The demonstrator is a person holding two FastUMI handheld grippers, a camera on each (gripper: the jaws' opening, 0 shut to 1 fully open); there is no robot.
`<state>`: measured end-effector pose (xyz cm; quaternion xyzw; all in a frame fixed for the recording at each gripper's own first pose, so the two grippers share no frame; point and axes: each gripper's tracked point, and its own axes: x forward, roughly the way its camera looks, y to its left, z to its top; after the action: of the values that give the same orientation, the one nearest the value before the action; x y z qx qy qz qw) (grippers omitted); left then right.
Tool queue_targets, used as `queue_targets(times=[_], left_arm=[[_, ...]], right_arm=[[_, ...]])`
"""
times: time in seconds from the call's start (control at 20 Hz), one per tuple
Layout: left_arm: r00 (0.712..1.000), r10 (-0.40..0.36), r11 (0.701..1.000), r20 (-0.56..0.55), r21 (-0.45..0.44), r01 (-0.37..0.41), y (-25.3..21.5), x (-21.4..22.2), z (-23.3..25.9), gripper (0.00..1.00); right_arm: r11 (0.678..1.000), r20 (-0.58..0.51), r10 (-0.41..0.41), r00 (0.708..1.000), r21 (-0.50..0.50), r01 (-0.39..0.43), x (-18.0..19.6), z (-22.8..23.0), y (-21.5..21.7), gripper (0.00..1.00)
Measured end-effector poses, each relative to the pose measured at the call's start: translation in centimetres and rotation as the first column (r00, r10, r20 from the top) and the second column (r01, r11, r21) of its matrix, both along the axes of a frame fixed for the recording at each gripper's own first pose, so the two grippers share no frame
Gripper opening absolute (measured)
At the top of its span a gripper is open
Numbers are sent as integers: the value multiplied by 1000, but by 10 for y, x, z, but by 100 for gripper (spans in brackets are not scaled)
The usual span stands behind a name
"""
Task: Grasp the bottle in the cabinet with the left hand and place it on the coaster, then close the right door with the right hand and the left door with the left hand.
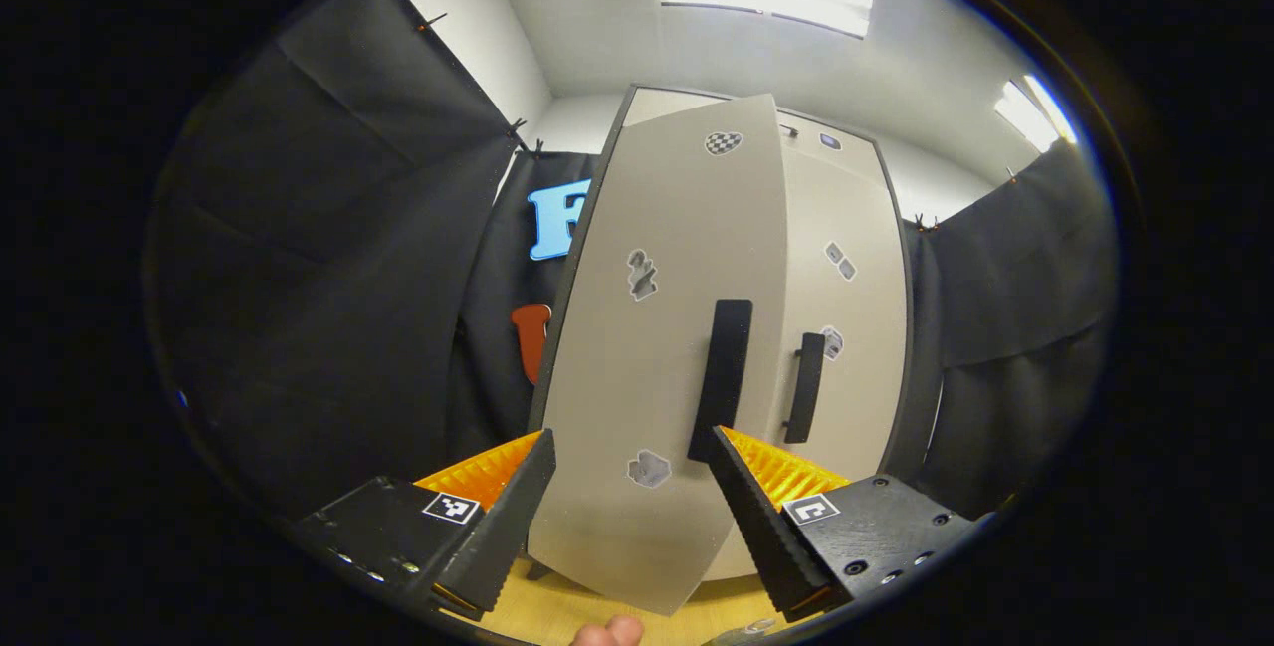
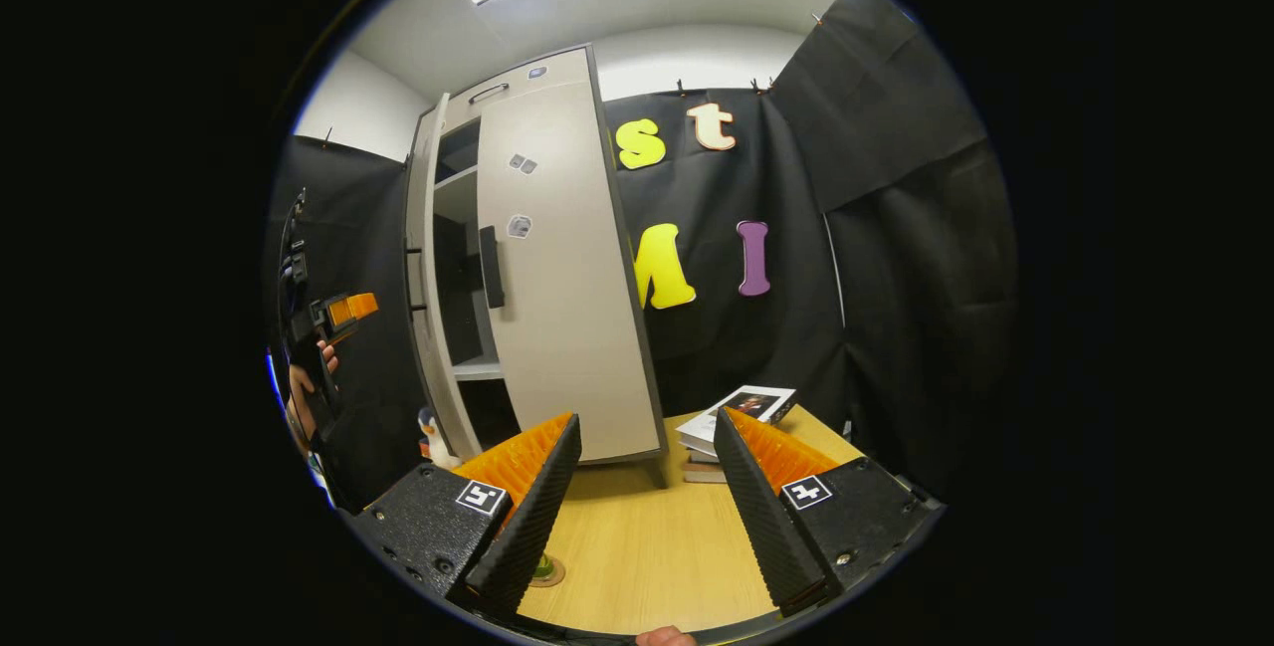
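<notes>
1. Left gripper (image 1: 629, 472): jaws spread wide, holding nothing, straddling the lower edge of the left door (image 1: 657, 347); its handle (image 1: 721, 377) stands at 12 o'clock.
2. Right gripper (image 2: 647, 462): jaws wide apart, empty, over the bench (image 2: 647, 537).
3. Coaster (image 2: 544, 571) at 7 o'clock, with a green thing, perhaps the bottle, mostly hidden.
4. Beyond, the right door (image 2: 562, 268) looks closed and the left door is ajar.

The left gripper (image 1: 629, 472) is showing 2 wedge-shaped fingers (image 1: 503, 527) with ribbed, sawtooth faces, each mounted on a blocky black plastic body (image 1: 881, 527) dotted with small round screws. A small square black-and-white marker sticker (image 1: 450, 508) is sitting on top of each body. The right gripper (image 2: 647, 462) is showing the same build: 2 ribbed wedge fingers (image 2: 756, 507), black housings, screws and 1 square marker (image 2: 807, 493) per side.
</notes>
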<state>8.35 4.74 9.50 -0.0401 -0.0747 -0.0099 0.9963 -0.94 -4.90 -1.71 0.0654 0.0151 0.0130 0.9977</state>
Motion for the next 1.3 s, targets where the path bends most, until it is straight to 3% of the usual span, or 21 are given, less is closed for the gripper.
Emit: queue_targets(times=[0.25, 0.35, 0.45, 0.5, 0.75, 0.85, 0.9, 0.95, 1.05, 1.1, 1.25, 1.3], left_arm=[[998, 30, 999, -50, 18, -29, -8, -20, -38, 100], [998, 6, 999, -60, 39, -4, -21, -29, -52, 95], [997, -5, 998, -75, 66, 10, -33, -42, -68, 99], [996, -9, 998, -90, 64, 15, -38, -47, -75, 95], [989, -27, 999, -145, 17, 30, -59, -73, -111, 95], [986, -27, 1000, -165, 9, 28, -59, -79, -118, 99], [985, -21, 1000, -171, 13, 23, -59, -80, -122, 95], [984, -15, 1000, -175, 22, 20, -58, -80, -123, 100], [984, -12, 999, -176, 35, 18, -57, -80, -121, 100], [985, -9, 999, -173, 38, 16, -56, -80, -119, 95], [988, -13, 999, -152, 32, 18, -56, -79, -110, 100], [989, -14, 999, -148, 28, 18, -57, -80, -107, 95]], right_arm=[[999, -20, 51, 999, 0, -51, -1, -3, 7, 83], [997, -35, 70, 997, -10, -70, 1, -12, 9, 83], [996, -51, 83, 995, -16, -84, 1, -17, 11, 83], [996, -54, 87, 995, -16, -88, 0, -17, 11, 83], [996, -44, 83, 996, -15, -84, 3, -13, 13, 83], [997, -52, 78, 996, -17, -79, 3, -14, 14, 83], [997, -55, 74, 996, -14, -75, 2, -13, 13, 83], [997, -58, 71, 996, -8, -71, 2, -14, 15, 83], [998, -65, 65, 996, 7, -65, 1, -15, 17, 83], [998, -68, 64, 996, 13, -64, 0, -16, 18, 83], [998, -67, 64, 996, 31, -62, 0, -16, 20, 83], [997, -64, 64, 996, 35, -62, 1, -15, 21, 83]])
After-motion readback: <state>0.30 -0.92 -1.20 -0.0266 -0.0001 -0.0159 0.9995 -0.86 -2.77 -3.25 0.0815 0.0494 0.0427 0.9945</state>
